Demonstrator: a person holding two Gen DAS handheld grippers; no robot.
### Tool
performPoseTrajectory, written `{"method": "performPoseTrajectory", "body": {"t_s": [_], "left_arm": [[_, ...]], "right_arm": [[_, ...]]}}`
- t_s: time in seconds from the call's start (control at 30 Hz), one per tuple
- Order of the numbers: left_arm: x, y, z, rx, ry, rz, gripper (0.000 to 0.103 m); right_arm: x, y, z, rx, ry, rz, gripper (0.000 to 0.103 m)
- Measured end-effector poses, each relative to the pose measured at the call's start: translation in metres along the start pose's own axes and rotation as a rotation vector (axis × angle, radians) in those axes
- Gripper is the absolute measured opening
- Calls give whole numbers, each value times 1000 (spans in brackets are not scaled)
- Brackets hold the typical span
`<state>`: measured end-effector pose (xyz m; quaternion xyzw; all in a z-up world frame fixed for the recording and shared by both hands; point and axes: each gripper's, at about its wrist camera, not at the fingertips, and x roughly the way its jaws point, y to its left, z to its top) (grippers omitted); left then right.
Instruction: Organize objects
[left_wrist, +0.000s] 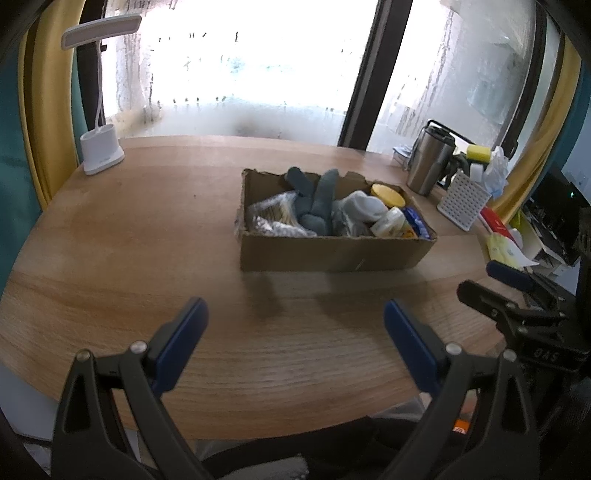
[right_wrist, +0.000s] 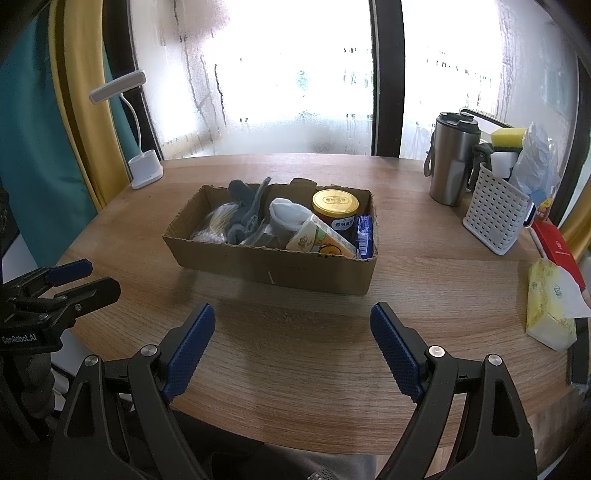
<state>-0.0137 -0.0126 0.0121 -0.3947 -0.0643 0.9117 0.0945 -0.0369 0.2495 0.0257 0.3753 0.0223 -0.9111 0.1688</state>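
Both grippers empty, short of the filled box.

Left wrist view: my left gripper (left_wrist: 295, 343) gapes wide over bare desk (left_wrist: 129, 229); the cardboard box (left_wrist: 332, 254) holds socks (left_wrist: 314, 203) and jar (left_wrist: 388, 194). Right wrist view: my right gripper (right_wrist: 291, 345) likewise spread, empty. This fits sorting finished or unpacking ahead; I cannot tell which.

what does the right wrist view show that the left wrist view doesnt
Only the right wrist view shows the printed label on the jar's gold lid and the whole yellow tissue pack. Only the left wrist view shows dark equipment at the table's far right. Both share the cardboard box of items, the steel tumbler, the white lamp and both open grippers, the right gripper and left gripper.
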Motion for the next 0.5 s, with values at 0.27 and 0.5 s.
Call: {"method": "performPoseTrajectory", "body": {"t_s": [0.27, 0.5], "left_arm": [[6, 0, -1, 11, 1, 6, 97], [19, 2, 1, 16, 16, 8, 97]], "right_arm": [[4, -1, 1, -2, 12, -2, 88], [17, -5, 3, 7, 37, 1, 88]]}}
